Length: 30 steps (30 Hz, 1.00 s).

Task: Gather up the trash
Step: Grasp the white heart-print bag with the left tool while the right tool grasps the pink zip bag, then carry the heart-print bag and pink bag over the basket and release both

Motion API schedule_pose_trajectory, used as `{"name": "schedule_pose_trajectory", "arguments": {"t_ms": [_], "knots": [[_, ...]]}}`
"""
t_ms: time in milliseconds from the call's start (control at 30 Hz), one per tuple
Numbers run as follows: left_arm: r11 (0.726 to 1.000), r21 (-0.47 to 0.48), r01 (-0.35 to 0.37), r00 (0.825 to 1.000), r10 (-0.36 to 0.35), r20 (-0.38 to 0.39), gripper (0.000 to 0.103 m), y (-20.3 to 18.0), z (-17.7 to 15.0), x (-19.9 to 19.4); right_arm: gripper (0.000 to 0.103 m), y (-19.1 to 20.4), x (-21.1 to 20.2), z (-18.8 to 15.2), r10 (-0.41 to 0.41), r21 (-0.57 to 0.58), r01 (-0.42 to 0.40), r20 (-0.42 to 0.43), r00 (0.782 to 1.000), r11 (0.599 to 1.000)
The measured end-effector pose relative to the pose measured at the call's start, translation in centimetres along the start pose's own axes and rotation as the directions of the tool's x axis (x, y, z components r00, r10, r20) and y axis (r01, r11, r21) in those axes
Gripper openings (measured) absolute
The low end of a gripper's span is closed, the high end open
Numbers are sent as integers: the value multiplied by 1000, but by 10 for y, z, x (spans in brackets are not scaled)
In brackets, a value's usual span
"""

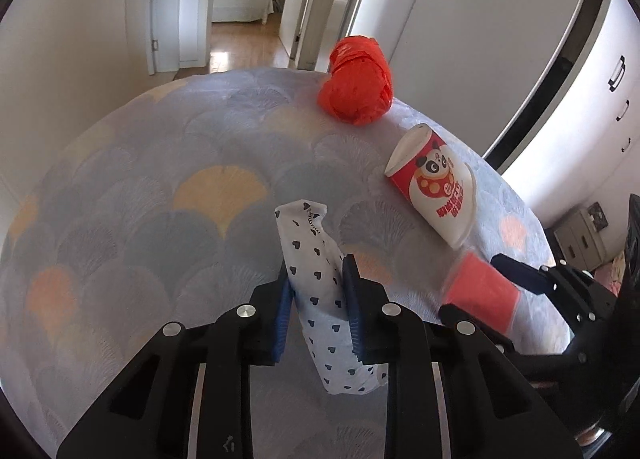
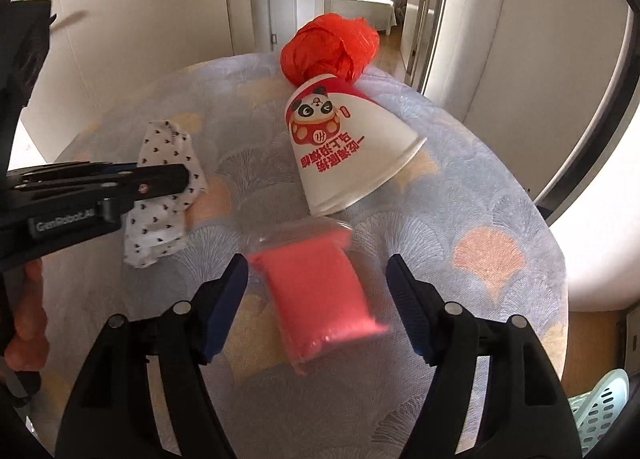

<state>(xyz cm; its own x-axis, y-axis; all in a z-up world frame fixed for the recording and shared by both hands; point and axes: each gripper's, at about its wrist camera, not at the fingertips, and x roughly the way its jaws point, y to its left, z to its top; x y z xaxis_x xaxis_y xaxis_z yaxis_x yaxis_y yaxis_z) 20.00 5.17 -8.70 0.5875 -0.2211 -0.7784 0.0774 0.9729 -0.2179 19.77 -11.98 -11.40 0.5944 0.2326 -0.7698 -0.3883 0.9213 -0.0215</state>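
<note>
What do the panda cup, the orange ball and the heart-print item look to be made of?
Panda cup: matte printed paper, judging by its thin rolled rim and dented wall. Orange ball: thin glossy plastic film, probably a crumpled bag, with sharp shiny creases. Heart-print item: soft white wrapper or fabric, I cannot tell which; it folds limply between the fingers of the left hand-held gripper.

Heart-print wrapper [image 1: 320, 291], pink packet [image 2: 320, 291], toppled cup [image 2: 340, 151]

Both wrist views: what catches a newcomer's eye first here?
The crumpled orange-red plastic bag at the round patterned table's far edge, with the tipped-over panda-print paper cup just before it. Nearer, the left gripper pinches a white heart-print wrapper, and the open right gripper straddles a pink packet.
</note>
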Motion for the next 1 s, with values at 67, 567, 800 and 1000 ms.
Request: {"name": "schedule_pose_trajectory", "arguments": {"t_ms": [67, 567, 800, 1000], "knots": [[1000, -2, 2, 1000, -2, 0, 23, 0, -1, -2, 67, 2, -1, -2, -3, -4, 3, -2, 1000, 1000], [996, 34, 84, 996, -85, 40, 20, -15, -12, -24, 36, 2, -49, -29, -42, 77, 40, 32, 999, 996], [975, 96, 201, 975, -208, 75, 20, -55, -15, -52, 36, -22, -112, -46, -181, 156, 167, 85, 980, 974], [947, 185, 262, 956, -282, 87, 20, -108, -19, -64, 36, -45, -155, -65, -374, 194, 349, 110, 921, 917]]}}
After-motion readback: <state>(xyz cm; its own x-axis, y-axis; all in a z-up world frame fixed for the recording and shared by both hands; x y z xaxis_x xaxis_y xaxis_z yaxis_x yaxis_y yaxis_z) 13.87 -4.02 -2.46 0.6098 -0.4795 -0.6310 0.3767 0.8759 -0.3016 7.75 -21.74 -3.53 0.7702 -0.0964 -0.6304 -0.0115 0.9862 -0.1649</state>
